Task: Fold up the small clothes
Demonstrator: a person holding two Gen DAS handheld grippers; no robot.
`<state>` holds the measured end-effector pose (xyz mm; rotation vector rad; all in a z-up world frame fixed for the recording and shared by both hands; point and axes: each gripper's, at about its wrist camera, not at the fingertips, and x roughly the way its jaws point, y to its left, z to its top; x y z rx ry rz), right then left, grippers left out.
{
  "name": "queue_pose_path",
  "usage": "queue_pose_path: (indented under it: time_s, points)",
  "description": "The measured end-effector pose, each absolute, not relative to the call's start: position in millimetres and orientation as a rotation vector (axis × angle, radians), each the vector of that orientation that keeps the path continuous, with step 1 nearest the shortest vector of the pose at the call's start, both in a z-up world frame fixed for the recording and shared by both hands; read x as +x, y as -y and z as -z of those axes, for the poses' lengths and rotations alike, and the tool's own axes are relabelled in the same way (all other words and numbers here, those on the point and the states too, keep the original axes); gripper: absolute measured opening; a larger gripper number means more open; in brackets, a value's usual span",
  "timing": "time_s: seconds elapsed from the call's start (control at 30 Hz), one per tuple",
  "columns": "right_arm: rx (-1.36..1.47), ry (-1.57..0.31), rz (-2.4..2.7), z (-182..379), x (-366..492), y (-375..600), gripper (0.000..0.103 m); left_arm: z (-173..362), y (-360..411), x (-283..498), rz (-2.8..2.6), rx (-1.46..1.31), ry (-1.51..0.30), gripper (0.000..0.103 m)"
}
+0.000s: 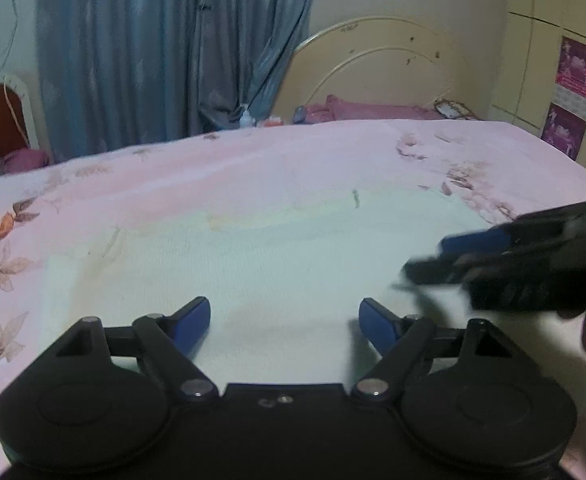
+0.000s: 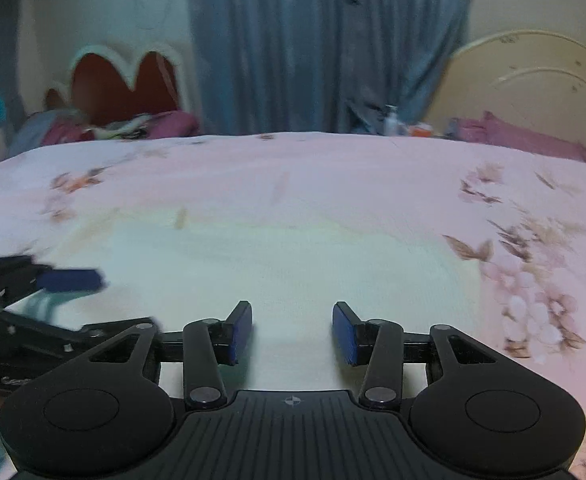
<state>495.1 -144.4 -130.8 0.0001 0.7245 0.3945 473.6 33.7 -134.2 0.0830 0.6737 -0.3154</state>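
Note:
A small white garment (image 1: 277, 256) lies flat on the pink floral bedsheet (image 1: 253, 160); it also shows in the right wrist view (image 2: 277, 256). My left gripper (image 1: 285, 320) is open and empty, low over the garment's near part. My right gripper (image 2: 292, 328) is open and empty, also just above the garment. The right gripper appears blurred at the right of the left wrist view (image 1: 433, 260). The left gripper appears blurred at the left of the right wrist view (image 2: 73, 280).
A cream headboard (image 1: 377, 64) with pink pillows (image 1: 373, 112) stands at the far right. Blue curtains (image 1: 165, 48) hang behind. A red heart-shaped chair back (image 2: 125, 84) with piled clothes is at the far left. A bottle (image 2: 391, 120) stands beyond the bed.

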Motion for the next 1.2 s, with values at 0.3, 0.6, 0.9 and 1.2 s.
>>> queue_pose_path:
  time_s: [0.3,0.6,0.9,1.2]
  points:
    - [-0.054,-0.745,-0.239,145.8,478.8,188.6,0.045,143.9,-75.3,446.5,0.218,0.067,-0.69,0.08]
    - [-0.006,-0.742,-0.359,128.9,442.7,158.8,0.045,136.7,-53.8,419.7,0.255,-0.002,-0.71,0.077]
    - [-0.022,-0.774,-0.378,133.9,400.7,146.0,0.045,137.5,-60.9,374.3,0.229,-0.058,-0.716,0.076]
    - [-0.068,-0.81,-0.445,148.2,379.4,119.9,0.044,142.6,-42.9,355.3,0.216,0.001,-0.764,0.069]
